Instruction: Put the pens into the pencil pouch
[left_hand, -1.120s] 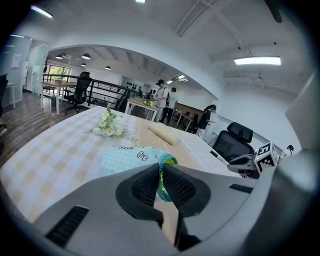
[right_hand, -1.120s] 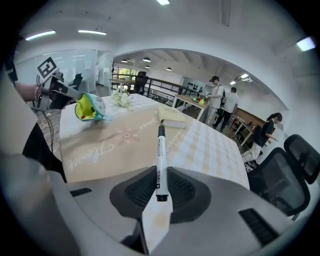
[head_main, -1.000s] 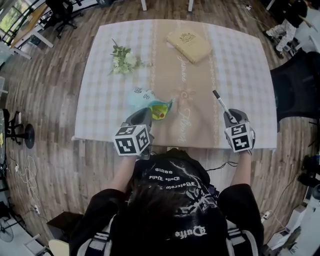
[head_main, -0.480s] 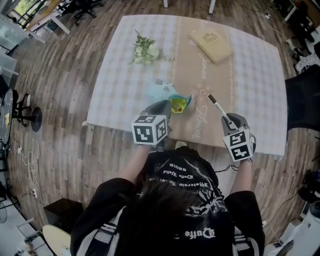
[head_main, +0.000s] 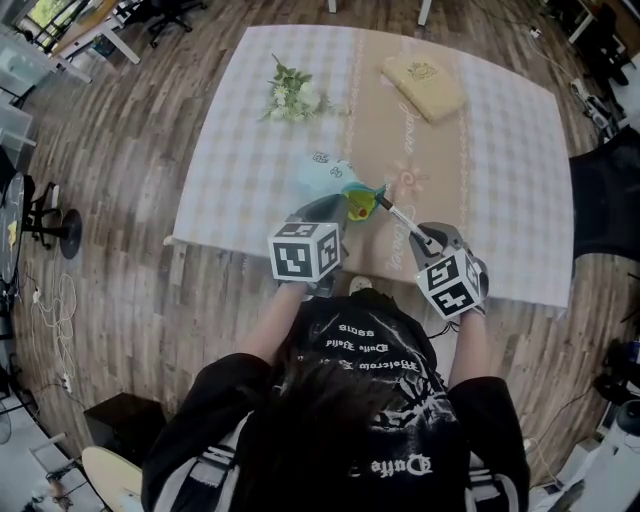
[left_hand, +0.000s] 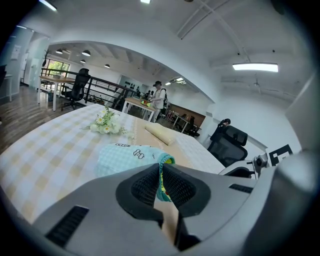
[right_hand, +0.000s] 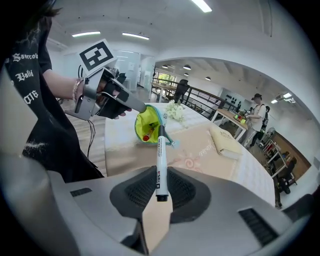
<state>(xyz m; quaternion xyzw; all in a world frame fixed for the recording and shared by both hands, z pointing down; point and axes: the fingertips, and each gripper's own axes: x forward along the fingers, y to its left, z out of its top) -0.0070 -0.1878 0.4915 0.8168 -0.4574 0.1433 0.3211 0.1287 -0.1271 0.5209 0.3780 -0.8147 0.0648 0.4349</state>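
Note:
A pale blue pencil pouch with a yellow lining lies near the table's front edge, its mouth turned to the right. My left gripper is shut on the pouch's teal rim, which holds the mouth open. My right gripper is shut on a white marker pen with a black cap. The pen's capped end points at the pouch's mouth and reaches its edge. A red pen lies inside the pouch. In the right gripper view the pen stands up between the pads.
A bunch of white flowers and a tan book lie at the far side of the checked tablecloth. A black office chair stands to the right of the table. The front table edge runs just under both grippers.
My right gripper has carried the pen leftward, from the table's right part to the pouch's mouth, and rolled a little. The left gripper has kept its hold on the pouch.

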